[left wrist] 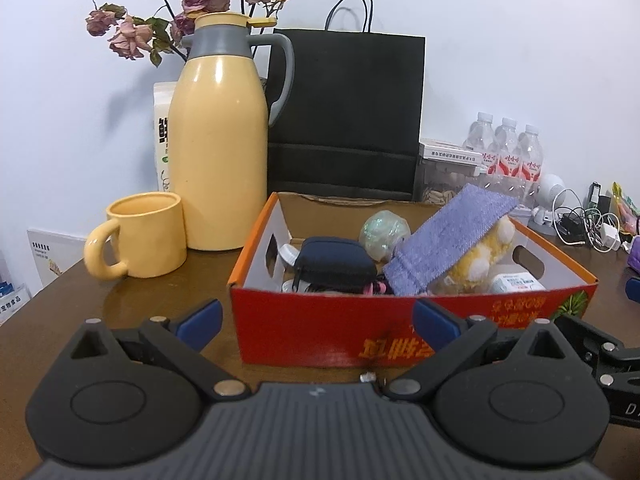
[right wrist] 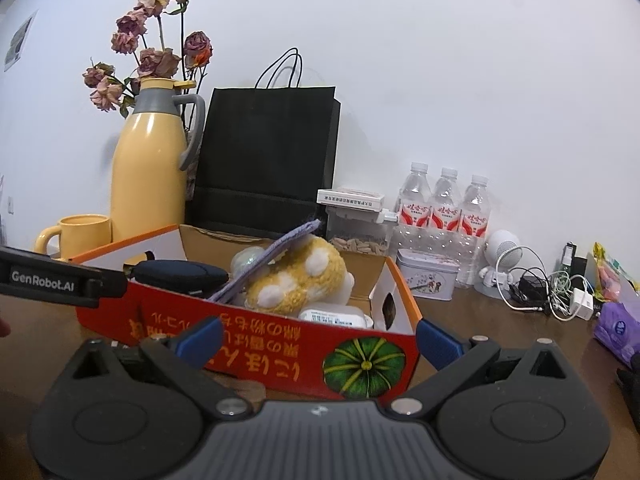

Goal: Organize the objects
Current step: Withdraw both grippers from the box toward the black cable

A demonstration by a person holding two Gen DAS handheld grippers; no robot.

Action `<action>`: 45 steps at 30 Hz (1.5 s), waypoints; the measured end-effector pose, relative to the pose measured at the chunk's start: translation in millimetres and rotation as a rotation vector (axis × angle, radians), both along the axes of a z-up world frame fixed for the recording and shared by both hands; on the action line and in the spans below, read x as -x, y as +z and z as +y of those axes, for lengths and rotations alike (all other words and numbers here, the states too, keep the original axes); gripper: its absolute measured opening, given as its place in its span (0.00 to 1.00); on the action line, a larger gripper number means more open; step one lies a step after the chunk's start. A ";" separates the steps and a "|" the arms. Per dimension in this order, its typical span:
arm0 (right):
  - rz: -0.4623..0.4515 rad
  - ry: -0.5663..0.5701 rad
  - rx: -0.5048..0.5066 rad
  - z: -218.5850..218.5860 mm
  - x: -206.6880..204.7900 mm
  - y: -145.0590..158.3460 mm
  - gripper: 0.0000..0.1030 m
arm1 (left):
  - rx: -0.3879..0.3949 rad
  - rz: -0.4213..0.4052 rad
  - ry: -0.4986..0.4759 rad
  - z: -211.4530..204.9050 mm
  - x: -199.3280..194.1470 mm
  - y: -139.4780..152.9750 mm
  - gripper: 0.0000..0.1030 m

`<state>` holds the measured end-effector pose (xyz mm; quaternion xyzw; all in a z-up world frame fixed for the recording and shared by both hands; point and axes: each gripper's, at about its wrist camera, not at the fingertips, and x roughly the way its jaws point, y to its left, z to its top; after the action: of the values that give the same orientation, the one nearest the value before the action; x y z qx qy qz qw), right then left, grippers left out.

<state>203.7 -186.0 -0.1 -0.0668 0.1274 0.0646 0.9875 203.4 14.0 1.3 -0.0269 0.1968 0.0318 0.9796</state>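
A red and orange cardboard box point(left wrist: 304, 332) point(right wrist: 256, 344) sits on the brown table. Inside lie a dark blue pouch point(left wrist: 336, 262) point(right wrist: 176, 274), a purple cloth point(left wrist: 444, 240) point(right wrist: 260, 268), a yellow plush toy point(left wrist: 480, 260) point(right wrist: 296, 280), a pearly ball point(left wrist: 382, 230) and a white packet point(left wrist: 516, 282) point(right wrist: 336, 316). My left gripper point(left wrist: 318, 322) stands open just in front of the box with nothing between its blue fingertips. My right gripper point(right wrist: 320, 338) is open too, before the box's right front corner.
A yellow jug point(left wrist: 218, 136) point(right wrist: 148, 172), yellow mug point(left wrist: 140, 236) point(right wrist: 78, 234), black paper bag point(left wrist: 346, 116) point(right wrist: 266, 156) and dried roses point(left wrist: 192, 4) stand behind. To the right are water bottles point(right wrist: 444, 204), a tin point(right wrist: 426, 274), a white figure point(right wrist: 502, 260), tangled cables point(right wrist: 552, 290) and a purple pack point(right wrist: 618, 326).
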 end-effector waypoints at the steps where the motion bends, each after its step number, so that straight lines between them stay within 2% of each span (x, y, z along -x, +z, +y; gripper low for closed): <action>1: 0.005 -0.003 -0.002 -0.1 2.4 -0.1 1.00 | 0.003 0.004 0.000 1.1 2.5 -0.3 1.00; 11: 0.071 -0.015 -0.027 -2.7 17.2 -2.2 1.00 | 0.023 0.054 0.011 11.9 18.9 -5.0 1.00; 21: 0.202 -0.006 -0.042 -1.5 16.6 -9.7 1.00 | 0.035 0.110 0.005 22.8 26.0 -6.7 1.00; 31: 0.339 0.022 -0.044 12.3 -8.7 -20.1 0.97 | 0.066 0.138 0.019 32.2 24.1 -3.3 1.00; 36: 0.381 0.020 -0.033 30.6 -39.0 -24.4 0.90 | 0.078 0.156 0.026 36.9 21.7 -4.4 1.00; 39: 0.404 0.004 -0.044 37.3 -56.2 -26.7 0.82 | 0.094 0.164 0.035 42.2 20.1 -4.2 1.00; 42: 0.411 0.000 -0.067 37.8 -62.4 -27.2 0.67 | 0.112 0.173 0.043 46.6 18.2 -4.3 1.00; 44: 0.399 0.012 -0.073 37.8 -60.7 -26.3 0.37 | 0.122 0.178 0.045 48.7 17.5 -4.5 1.00; 45: 0.396 0.027 -0.080 37.3 -59.0 -26.0 0.26 | 0.123 0.180 0.045 48.9 17.2 -4.7 1.00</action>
<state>262.7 -148.7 -26.1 -0.0151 0.3156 0.0948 0.9440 186.2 62.8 -3.4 -0.0886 0.2848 0.0437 0.9535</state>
